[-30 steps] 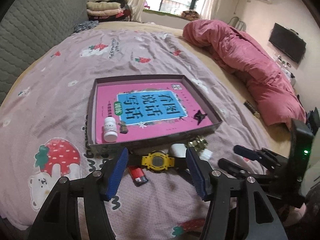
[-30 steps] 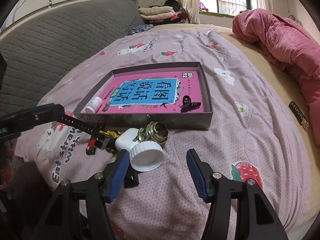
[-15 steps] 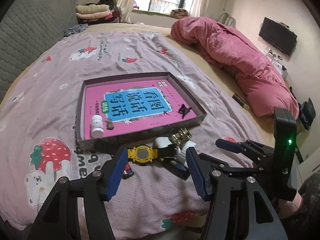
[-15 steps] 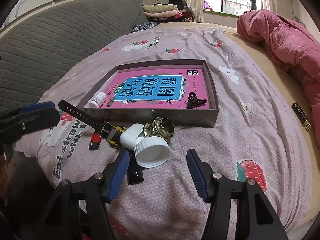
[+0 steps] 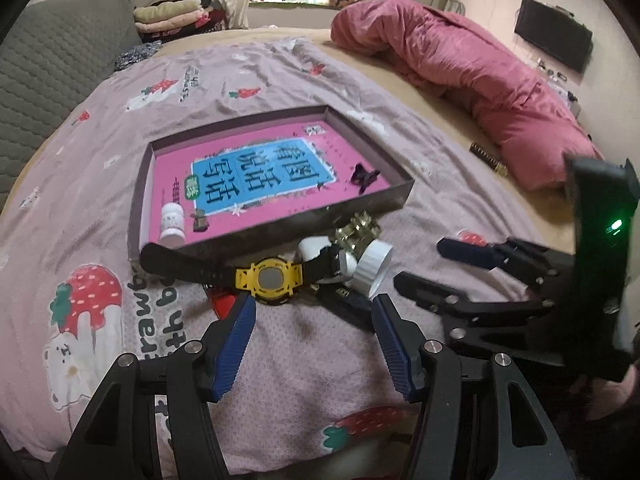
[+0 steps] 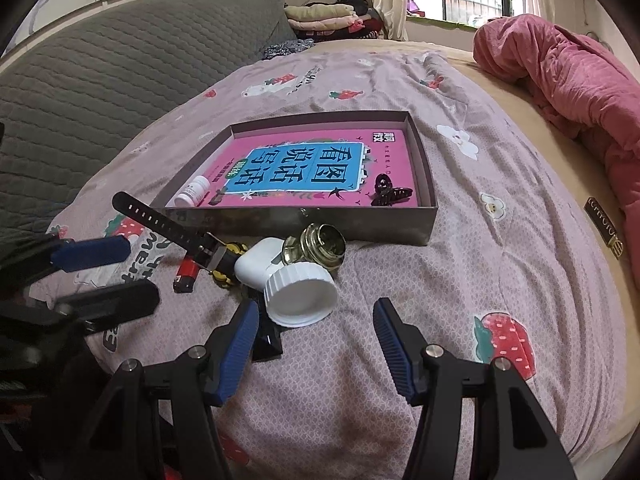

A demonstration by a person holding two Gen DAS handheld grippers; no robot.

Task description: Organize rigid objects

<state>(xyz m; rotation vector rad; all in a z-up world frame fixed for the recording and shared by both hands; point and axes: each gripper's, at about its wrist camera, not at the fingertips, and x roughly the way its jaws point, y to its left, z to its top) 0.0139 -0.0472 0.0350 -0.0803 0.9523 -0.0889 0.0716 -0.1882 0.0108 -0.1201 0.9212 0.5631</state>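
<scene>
A shallow grey box with a pink book cover as its floor lies on the bedspread; inside are a small white bottle and a dark hair clip. In front of it sits a pile: a yellow watch on a black strap, a red lighter, a white earbud case, a brass fitting, a white jar lid and a flat black item. My left gripper is open just short of the watch. My right gripper is open beside the lid.
A rumpled pink duvet lies along the right of the bed. A grey quilted headboard rises at the left, with folded clothes beyond. A small black-and-gold bar rests near the duvet.
My left gripper has slid left and down along the bed edge and rolled a little, so the box and pile now sit skewed in its view. The right gripper's view is nearly unchanged.
</scene>
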